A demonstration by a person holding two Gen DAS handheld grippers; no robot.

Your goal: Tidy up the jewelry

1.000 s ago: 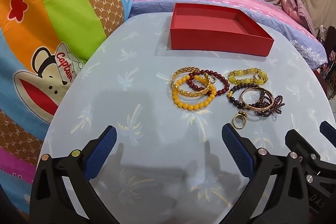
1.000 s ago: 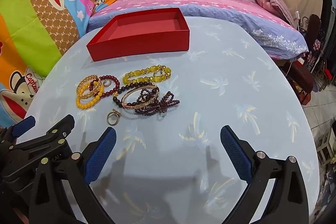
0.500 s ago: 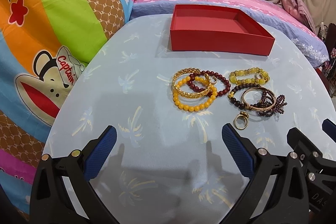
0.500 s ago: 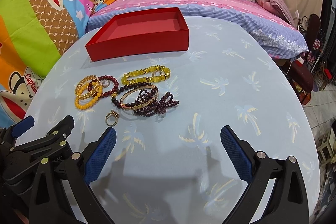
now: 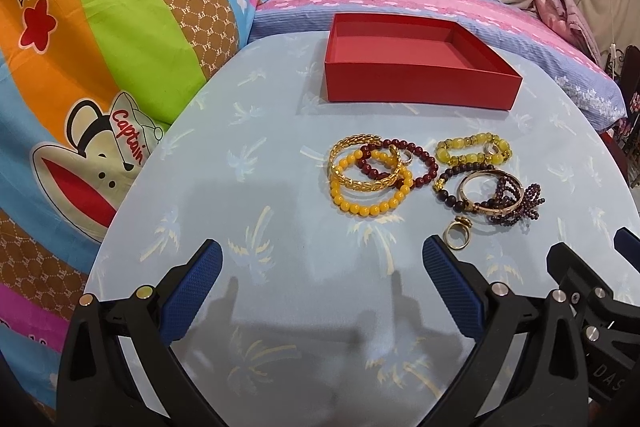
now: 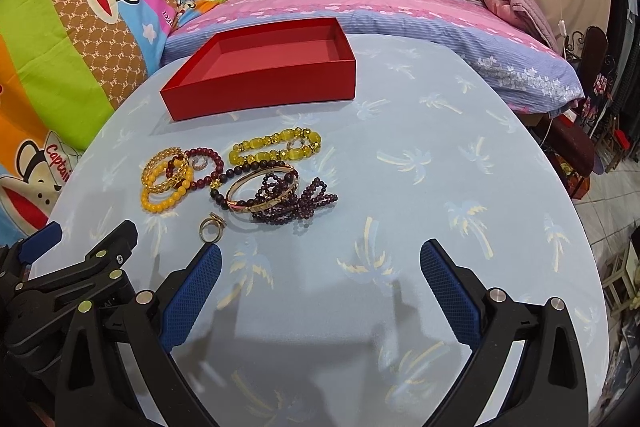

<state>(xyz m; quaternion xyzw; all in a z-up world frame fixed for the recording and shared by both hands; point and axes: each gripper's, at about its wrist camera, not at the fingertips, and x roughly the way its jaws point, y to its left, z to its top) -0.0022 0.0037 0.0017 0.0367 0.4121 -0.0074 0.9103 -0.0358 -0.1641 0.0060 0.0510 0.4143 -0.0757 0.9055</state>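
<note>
An empty red box [image 5: 416, 87] [image 6: 256, 89] stands at the far side of the round table. In front of it lies a cluster of jewelry: a gold chain bracelet [image 5: 365, 185], a yellow bead bracelet [image 5: 362, 207], a dark red bead bracelet [image 5: 424, 163], a yellow-green bead bracelet [image 5: 472, 151] [image 6: 276, 147], a gold bangle [image 6: 262, 189], dark purple beads [image 6: 300, 207] and a gold ring [image 5: 457, 234] [image 6: 211, 229]. My left gripper [image 5: 322, 287] is open and empty, just short of the cluster. My right gripper [image 6: 320, 287] is open and empty, to the right of the ring.
The table [image 6: 440, 167] has a light blue cloth with palm prints. A colourful monkey-print blanket [image 5: 80, 67] lies on the left. A pink and blue pillow [image 6: 400, 11] lies behind the box. The table's right edge drops to a floor with furniture [image 6: 580, 155].
Both grippers have drawn back slightly and tilted, so the jewelry and box sit a little lower and nearer in view. Nothing on the table has moved.
</note>
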